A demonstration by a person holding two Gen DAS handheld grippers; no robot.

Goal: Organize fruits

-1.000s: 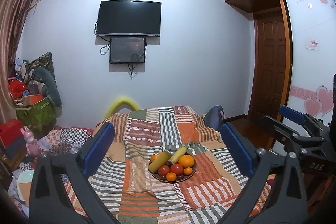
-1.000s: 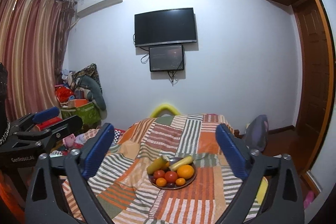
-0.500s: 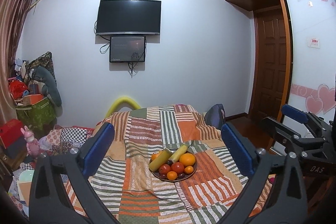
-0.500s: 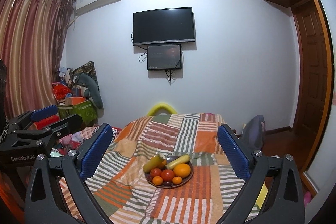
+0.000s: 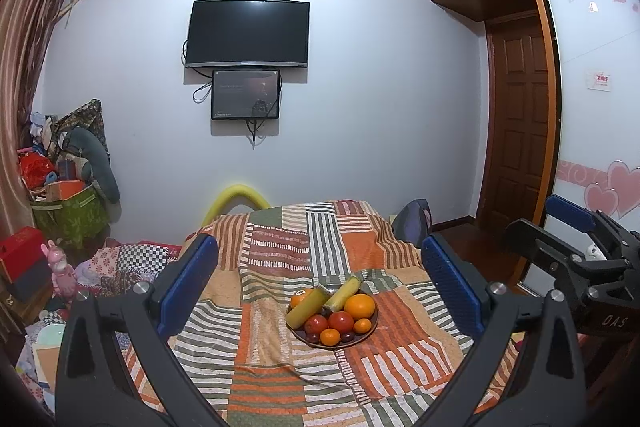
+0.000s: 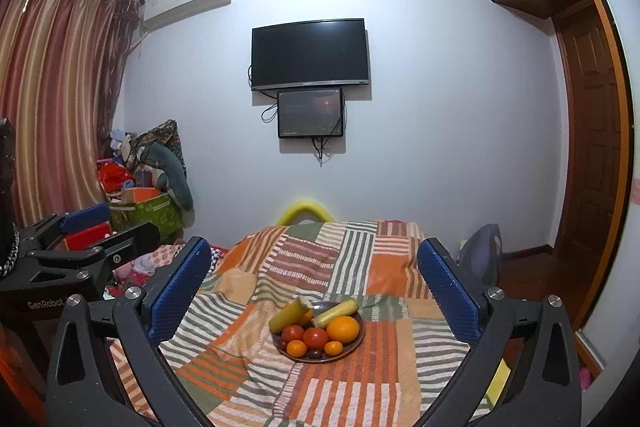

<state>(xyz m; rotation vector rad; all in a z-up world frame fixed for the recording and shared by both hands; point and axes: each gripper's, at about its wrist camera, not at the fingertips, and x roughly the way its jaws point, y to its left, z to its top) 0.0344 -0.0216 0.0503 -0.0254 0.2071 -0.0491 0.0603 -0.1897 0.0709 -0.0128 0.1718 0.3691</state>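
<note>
A dark plate of fruit stands on the patchwork-covered table. It holds an orange, red tomatoes, small mandarins and two long yellow-green pieces. My left gripper is open, well short of the plate, with nothing between its blue pads. My right gripper is wide and still opening, its jaws empty, also back from the plate. Each gripper shows at the edge of the other's view: right gripper, left gripper.
A heap of bags, boxes and toys fills the left corner by the curtain. A dark bag sits at the table's right side, and a yellow foam arch stands behind it. A wooden door is at the right, and a TV hangs on the far wall.
The right gripper's pads stand a shade further apart. Both views otherwise hold steady.
</note>
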